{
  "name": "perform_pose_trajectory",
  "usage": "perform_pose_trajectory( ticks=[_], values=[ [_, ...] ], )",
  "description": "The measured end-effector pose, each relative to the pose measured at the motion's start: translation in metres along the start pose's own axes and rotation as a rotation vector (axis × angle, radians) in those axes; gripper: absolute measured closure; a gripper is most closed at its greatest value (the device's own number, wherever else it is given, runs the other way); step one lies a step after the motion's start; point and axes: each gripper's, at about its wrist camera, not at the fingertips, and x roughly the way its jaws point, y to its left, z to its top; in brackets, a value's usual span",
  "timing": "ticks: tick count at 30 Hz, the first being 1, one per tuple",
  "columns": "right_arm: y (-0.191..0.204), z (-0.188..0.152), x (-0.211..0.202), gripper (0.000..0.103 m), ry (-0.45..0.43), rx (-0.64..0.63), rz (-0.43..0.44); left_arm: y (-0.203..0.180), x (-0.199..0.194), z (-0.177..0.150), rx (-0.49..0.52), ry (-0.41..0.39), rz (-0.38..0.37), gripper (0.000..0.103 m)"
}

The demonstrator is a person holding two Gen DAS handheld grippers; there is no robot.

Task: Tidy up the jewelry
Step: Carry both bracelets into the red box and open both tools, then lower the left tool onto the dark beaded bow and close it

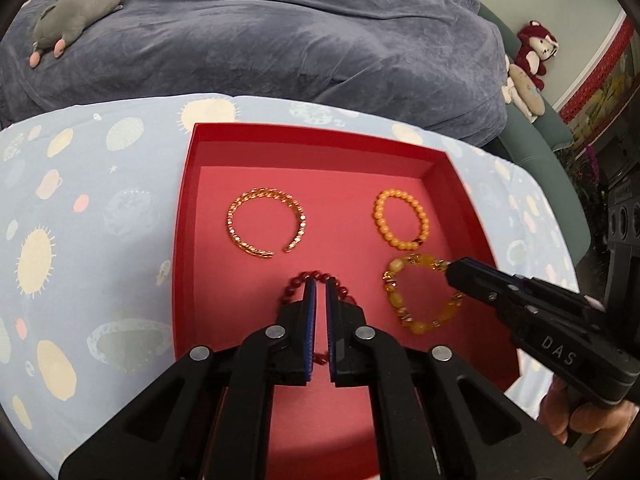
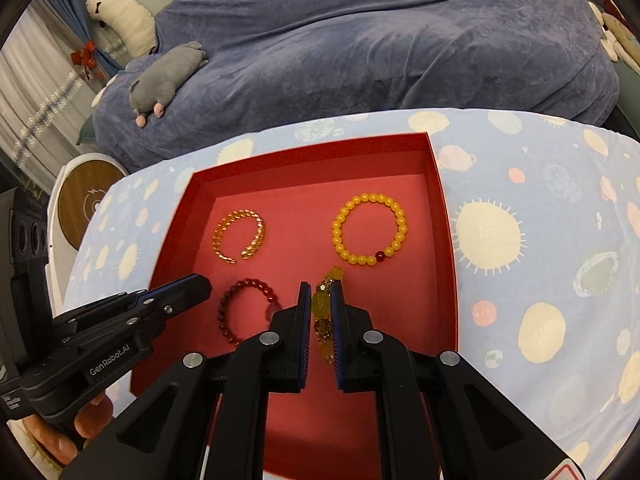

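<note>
Black plastic and blue pads make the left tongs (image 1: 321,284), and their two fingers stand almost closed, with only a narrow gap between them, over the dark red bead bracelet (image 2: 246,309). The far arc of this bracelet passes across the tips, but I cannot tell if the pads really pinch the beads or only stand above them. The right tongs (image 2: 321,286) are also nearly closed, and here the amber bracelet (image 1: 422,294) sits between the pads, so they seem to have hold of it by one side.

Both bracelets lie in the near half of the red box (image 1: 312,140), the dark red one toward its left wall and the amber one toward its right wall. In the far half of the box rest the gold cuff (image 1: 266,222), on the left, and the yellow bead bracelet (image 2: 370,230), on the right, close beyond the amber one.

I think the main danger is the grip on round beads. They are smooth, so a bead can roll out from the pads, and then the bracelet may fall back and land on its neighbour. If the amber one is lifted carelessly, its free loop could catch the yellow bead bracelet and drag it. The elastic could also stretch if the pinch takes only the string. The box is light cardboard and could slide on the patterned cloth (image 2: 540,240) of the counter.
</note>
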Motion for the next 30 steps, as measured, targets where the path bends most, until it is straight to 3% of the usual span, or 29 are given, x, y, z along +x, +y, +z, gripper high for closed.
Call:
perform_pose_trajectory(
  ticks=[4,8,9,11,15,22,25,30],
  values=[
    [-0.006,0.0,0.01,0.094,0.004,-0.039,-0.069,0.007,0.006,-0.005,0.045,0.0,0.078,0.098],
    [-0.008,0.0,0.005,0.082,-0.039,-0.062,-0.123,0.011,0.0,-0.008,0.043,-0.032,0.104,0.096],
    [-0.009,0.0,0.003,0.08,-0.05,-0.06,-0.126,0.012,-0.002,-0.009,0.042,-0.039,0.116,0.093],
    [-0.01,-0.001,-0.005,0.075,-0.072,-0.053,-0.123,0.012,-0.009,-0.011,0.037,-0.058,0.13,0.075],
    [-0.006,-0.009,-0.025,0.074,-0.099,-0.054,-0.119,0.009,-0.024,-0.014,0.025,-0.088,0.151,0.067],
    [0.002,-0.042,-0.07,0.069,-0.137,-0.06,-0.123,0.001,-0.064,-0.04,0.004,-0.121,0.163,0.063],
    [0.004,-0.062,-0.09,0.068,-0.143,-0.05,-0.119,-0.005,-0.082,-0.059,0.0,-0.138,0.17,0.056],
    [0.004,-0.103,-0.115,0.067,-0.138,-0.042,-0.134,-0.013,-0.106,-0.096,0.001,-0.136,0.176,0.054]
  ],
)
